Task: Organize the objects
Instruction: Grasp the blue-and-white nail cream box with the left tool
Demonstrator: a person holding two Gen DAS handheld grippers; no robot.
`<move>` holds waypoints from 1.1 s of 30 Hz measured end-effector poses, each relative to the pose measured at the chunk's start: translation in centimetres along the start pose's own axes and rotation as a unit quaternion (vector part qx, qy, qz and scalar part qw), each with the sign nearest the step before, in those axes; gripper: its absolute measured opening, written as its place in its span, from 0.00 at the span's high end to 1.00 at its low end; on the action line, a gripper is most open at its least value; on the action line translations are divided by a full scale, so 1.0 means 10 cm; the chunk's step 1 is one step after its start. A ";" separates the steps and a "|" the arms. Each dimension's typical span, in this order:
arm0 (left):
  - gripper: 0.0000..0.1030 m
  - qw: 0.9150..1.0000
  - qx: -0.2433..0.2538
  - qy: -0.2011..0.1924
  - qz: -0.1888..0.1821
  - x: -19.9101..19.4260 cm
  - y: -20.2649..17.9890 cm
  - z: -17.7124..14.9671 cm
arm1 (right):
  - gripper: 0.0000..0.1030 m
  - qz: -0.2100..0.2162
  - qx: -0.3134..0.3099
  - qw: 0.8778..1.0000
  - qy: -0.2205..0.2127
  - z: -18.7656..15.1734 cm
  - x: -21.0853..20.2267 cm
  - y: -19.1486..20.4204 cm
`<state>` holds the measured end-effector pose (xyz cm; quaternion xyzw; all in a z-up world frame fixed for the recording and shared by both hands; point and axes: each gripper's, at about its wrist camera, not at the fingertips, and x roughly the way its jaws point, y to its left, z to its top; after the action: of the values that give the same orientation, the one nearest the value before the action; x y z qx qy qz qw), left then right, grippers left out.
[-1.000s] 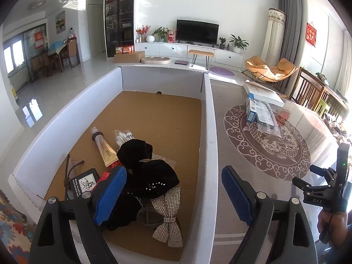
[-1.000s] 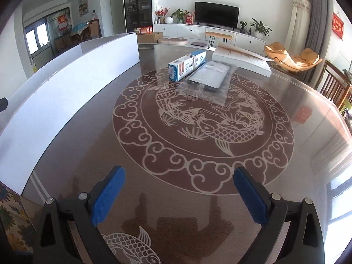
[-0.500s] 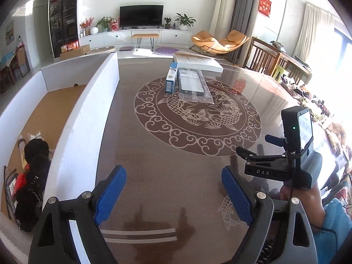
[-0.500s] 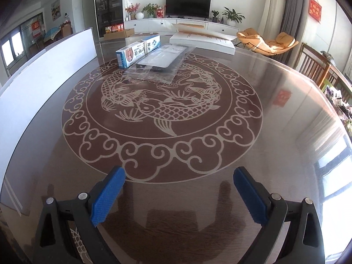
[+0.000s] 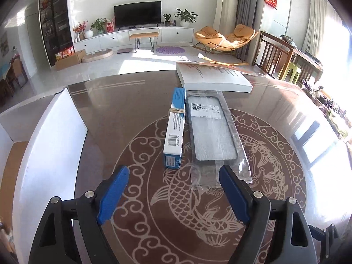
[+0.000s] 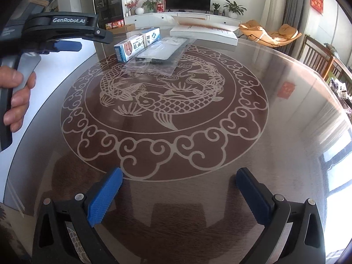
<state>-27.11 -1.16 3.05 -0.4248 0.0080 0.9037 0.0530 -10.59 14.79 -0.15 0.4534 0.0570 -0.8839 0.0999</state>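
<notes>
A blue and white toothpaste box (image 5: pixel 175 129) with a rubber band lies on the brown table, beside a phone case in a clear plastic bag (image 5: pixel 212 132). My left gripper (image 5: pixel 173 194) is open and empty, just short of the box's near end. The box (image 6: pixel 137 45) and the bag (image 6: pixel 161 54) also show in the right wrist view, far left. My right gripper (image 6: pixel 179 194) is open and empty, low over the table's near part. The left gripper's body (image 6: pixel 59 30) shows at the upper left of the right wrist view.
A white-walled cardboard box (image 5: pixel 50 136) stands along the table's left side. A flat white carton (image 5: pixel 211 77) lies behind the two objects. The table (image 6: pixel 286 114) bears a round fish pattern. Wooden chairs (image 5: pixel 277 57) stand at the right.
My left gripper has swung from over the cardboard box to the right and forward, up to the toothpaste box and bagged case. My right gripper shifted slightly and stays open.
</notes>
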 end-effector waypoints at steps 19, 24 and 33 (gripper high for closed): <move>0.80 0.995 -0.067 0.022 -0.073 -0.11 0.09 -0.65 | 0.00 0.000 0.000 1.000 0.000 0.00 0.00 0.01; 0.73 0.988 -0.119 0.049 -0.091 -0.36 0.33 -1.11 | 0.00 0.000 0.000 1.000 0.000 0.00 0.00 0.01; 0.34 0.989 -0.142 0.040 -0.003 -0.51 0.58 -1.10 | 0.00 0.000 0.000 1.000 0.000 0.00 0.00 0.01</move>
<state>-16.04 -8.01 -0.22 -0.4636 -0.1194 0.8779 -0.0050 -10.59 14.74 -0.18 0.4535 0.0569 -0.8838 0.0997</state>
